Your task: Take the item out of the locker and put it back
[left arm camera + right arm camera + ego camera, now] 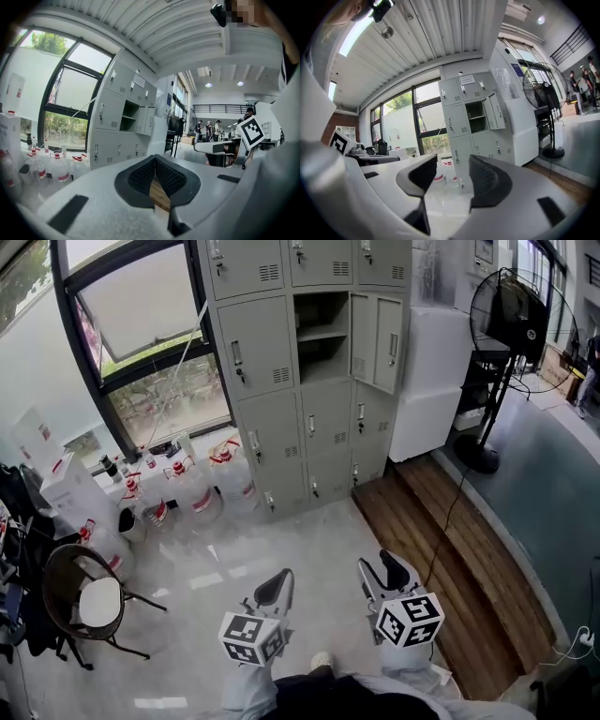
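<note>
The grey locker bank (300,362) stands against the far wall. One compartment (322,334) is open, with its door (377,341) swung to the right. Inside I see a shelf and shadow but no item. Both grippers hang low in the head view, well short of the lockers. My left gripper (284,575) is shut, its ribbed pads (166,177) meeting at the tip with nothing held. My right gripper (380,568) is open and nothing sits between its fingers (487,180). The open compartment (477,111) lies straight ahead in the right gripper view and also shows in the left gripper view (129,117).
Several large water bottles (187,488) stand under the window left of the lockers. A round chair (89,601) is at near left. A white cabinet (431,381) and a standing fan (511,310) are right of the lockers, by a wooden platform (450,549). People stand far off (211,129).
</note>
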